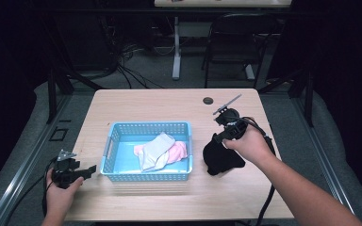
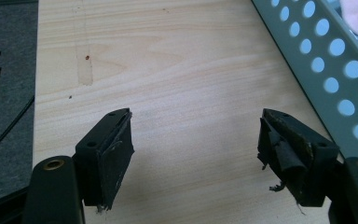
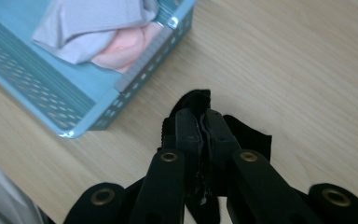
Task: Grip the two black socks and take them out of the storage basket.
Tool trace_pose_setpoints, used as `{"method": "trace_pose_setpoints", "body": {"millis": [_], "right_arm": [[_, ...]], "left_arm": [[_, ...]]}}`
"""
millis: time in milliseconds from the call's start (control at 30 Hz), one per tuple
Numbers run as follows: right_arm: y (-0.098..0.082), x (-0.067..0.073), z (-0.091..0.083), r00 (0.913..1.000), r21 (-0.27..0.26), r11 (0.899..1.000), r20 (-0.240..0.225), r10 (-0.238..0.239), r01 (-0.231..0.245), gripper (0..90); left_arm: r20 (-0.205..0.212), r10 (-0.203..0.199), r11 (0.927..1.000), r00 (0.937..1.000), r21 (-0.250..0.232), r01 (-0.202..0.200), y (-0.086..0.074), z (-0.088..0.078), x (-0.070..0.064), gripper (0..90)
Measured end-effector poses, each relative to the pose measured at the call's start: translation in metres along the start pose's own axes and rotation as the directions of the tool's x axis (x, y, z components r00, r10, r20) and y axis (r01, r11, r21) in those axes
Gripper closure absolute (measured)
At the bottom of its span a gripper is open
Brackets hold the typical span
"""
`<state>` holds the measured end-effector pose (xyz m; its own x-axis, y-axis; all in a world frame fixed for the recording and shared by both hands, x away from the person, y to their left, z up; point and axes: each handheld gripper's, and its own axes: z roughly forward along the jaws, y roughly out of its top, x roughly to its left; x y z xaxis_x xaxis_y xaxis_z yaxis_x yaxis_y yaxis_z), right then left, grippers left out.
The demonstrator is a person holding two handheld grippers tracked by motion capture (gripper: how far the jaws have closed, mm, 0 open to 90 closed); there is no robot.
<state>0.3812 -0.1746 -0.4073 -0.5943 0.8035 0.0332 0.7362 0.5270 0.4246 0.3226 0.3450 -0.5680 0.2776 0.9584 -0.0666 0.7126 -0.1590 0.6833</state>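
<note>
Already two pieces of clothing lie in the blue perforated basket at the middle of the tabletop: a grey sock draped over a pink sock; so part of the sorting looks done. The right tongs are clenched on a black sock, whose cloth shows pinched between the two jaws in the right gripper view; the sock hangs from them at about 3 o'clock of the basket, just beside its right wall, with its lower end seeming to rest on the tabletop; whether it is fully lifted I cannot tell. The left tongs sit at about 8 o'clock of the basket, near its left wall; in the left gripper view their jaws stand wide apart and released over bare wood, with nothing between them, and the basket wall runs along the right side. What seems left, judging from this, is to carry the black sock over the rim, toward 9 o'clock from where it hangs, and let it go among the others; no further loose clothing is visible on the tabletop, so this may be the last item.
</note>
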Motion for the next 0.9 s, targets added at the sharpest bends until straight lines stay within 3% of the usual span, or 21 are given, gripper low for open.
{"method": "trace_pose_setpoints", "body": {"millis": [200, 533, 700, 800, 900], "right_arm": [[-0.012, -0.019, 0.020, 0.9976, 0.002, 0.998, 0.027, 0.063, -0.063, 86.6], [-0.029, -0.049, 0.042, 0.9897, 0.030, 0.992, 0.079, 0.119, -0.122, 82.8], [-0.034, -0.053, 0.044, 0.9875, 0.028, 0.990, 0.084, 0.134, -0.136, 77.9], [-0.035, -0.053, 0.042, 0.9874, 0.014, 0.991, 0.088, 0.131, -0.133, 68.4], [-0.035, -0.052, 0.041, 0.9874, 0.008, 0.991, 0.087, 0.133, -0.134, 67.2]], "left_arm": [[-0.003, -0.005, 1.0000, 1.0000, -0.001, 0.005, 0.000, 0.000, 0.001, 26.1], [-0.002, -0.001, 1.0000, 1.0000, 0.006, 0.001, 0.000, 0.000, 0.000, 26.1], [-0.002, -0.001, 1.0000, 1.0000, 0.006, 0.001, 0.000, 0.001, 0.000, 26.1], [-0.003, 0.001, 1.0000, 1.0000, 0.005, -0.001, 0.000, 0.001, -0.001, 26.1], [-0.003, 0.004, 1.0000, 1.0000, 0.006, -0.004, 0.000, 0.001, 0.000, 26.1]]}}
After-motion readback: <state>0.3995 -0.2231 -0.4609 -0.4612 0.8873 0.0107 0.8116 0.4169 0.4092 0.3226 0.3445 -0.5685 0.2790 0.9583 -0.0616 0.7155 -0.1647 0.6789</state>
